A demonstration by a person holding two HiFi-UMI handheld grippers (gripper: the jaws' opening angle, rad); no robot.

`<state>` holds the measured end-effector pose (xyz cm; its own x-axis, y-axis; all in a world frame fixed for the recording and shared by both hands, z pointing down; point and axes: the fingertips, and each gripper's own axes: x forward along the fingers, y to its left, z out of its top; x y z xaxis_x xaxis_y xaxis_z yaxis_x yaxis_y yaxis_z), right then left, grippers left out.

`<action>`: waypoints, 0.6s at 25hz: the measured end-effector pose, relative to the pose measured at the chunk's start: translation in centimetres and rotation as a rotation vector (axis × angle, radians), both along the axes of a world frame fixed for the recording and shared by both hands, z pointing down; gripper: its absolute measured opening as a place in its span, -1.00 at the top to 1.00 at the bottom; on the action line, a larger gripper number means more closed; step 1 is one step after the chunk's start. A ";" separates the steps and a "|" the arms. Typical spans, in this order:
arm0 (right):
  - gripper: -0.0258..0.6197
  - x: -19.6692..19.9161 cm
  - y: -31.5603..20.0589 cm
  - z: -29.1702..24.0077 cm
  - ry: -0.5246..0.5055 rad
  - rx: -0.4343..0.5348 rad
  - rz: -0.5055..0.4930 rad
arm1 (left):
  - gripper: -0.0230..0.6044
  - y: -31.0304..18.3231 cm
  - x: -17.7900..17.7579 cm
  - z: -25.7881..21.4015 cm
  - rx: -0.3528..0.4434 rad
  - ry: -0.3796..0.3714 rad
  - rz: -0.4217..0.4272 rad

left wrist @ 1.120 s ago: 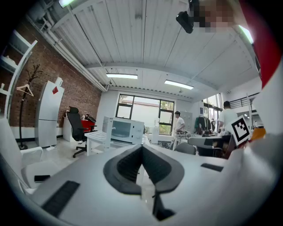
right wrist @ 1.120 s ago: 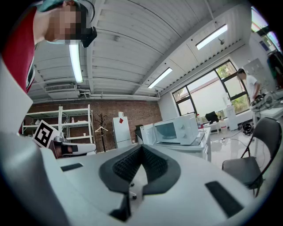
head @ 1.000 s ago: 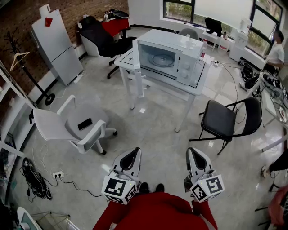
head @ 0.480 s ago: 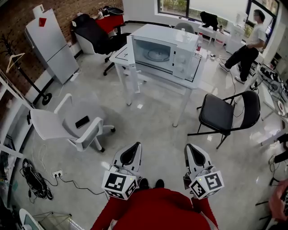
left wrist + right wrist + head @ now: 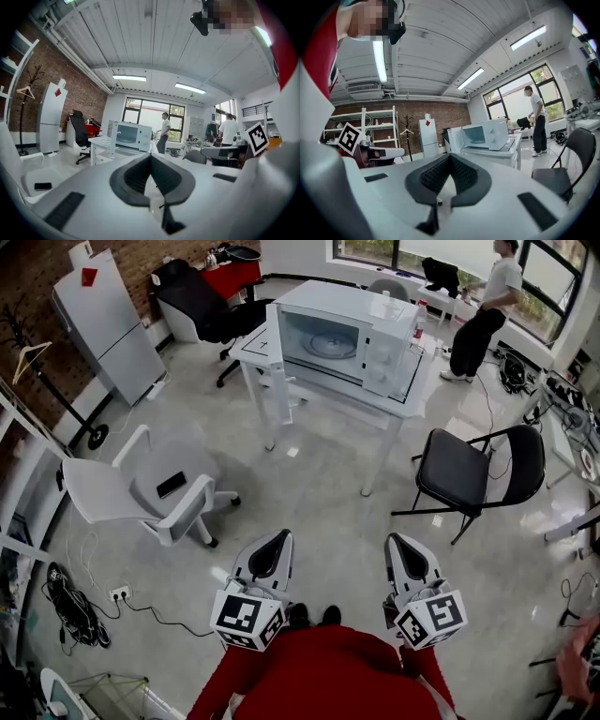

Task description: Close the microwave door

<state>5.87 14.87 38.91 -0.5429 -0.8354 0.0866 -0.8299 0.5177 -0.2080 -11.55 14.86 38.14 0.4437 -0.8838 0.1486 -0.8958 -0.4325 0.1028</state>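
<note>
The white microwave [image 5: 349,337] stands on a white table [image 5: 394,404] far across the room. Its door [image 5: 277,351] hangs wide open at its left side, showing the turntable inside. My left gripper [image 5: 278,540] and right gripper [image 5: 397,542] are held low and close to my body, well short of the table. Both are shut with nothing between them. In the left gripper view the microwave [image 5: 129,135] shows small beyond the shut left gripper [image 5: 151,157]. The right gripper view shows the microwave [image 5: 485,134] above the shut right gripper [image 5: 450,157].
A white office chair [image 5: 141,495] with a phone [image 5: 171,486] on its seat stands at the left. A black folding chair [image 5: 469,486] stands at the right. A person [image 5: 480,313] stands behind the table by the windows. Cables [image 5: 75,610] lie on the floor at the lower left.
The person at the back has walked left, from the far right to the window desk. My view has shifted slightly. Both grippers stay low and shut, and the microwave door stays open.
</note>
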 end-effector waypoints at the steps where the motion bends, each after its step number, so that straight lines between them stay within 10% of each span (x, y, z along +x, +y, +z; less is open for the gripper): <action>1: 0.88 0.0 0.0 -0.1 0.002 0.002 -0.003 | 0.95 0.0 -0.1 -0.1 0.001 0.000 -0.002; 15: 0.88 2.0 -0.3 0.6 -0.026 -0.036 -0.044 | 0.95 -1.0 1.5 0.6 -0.036 0.023 0.009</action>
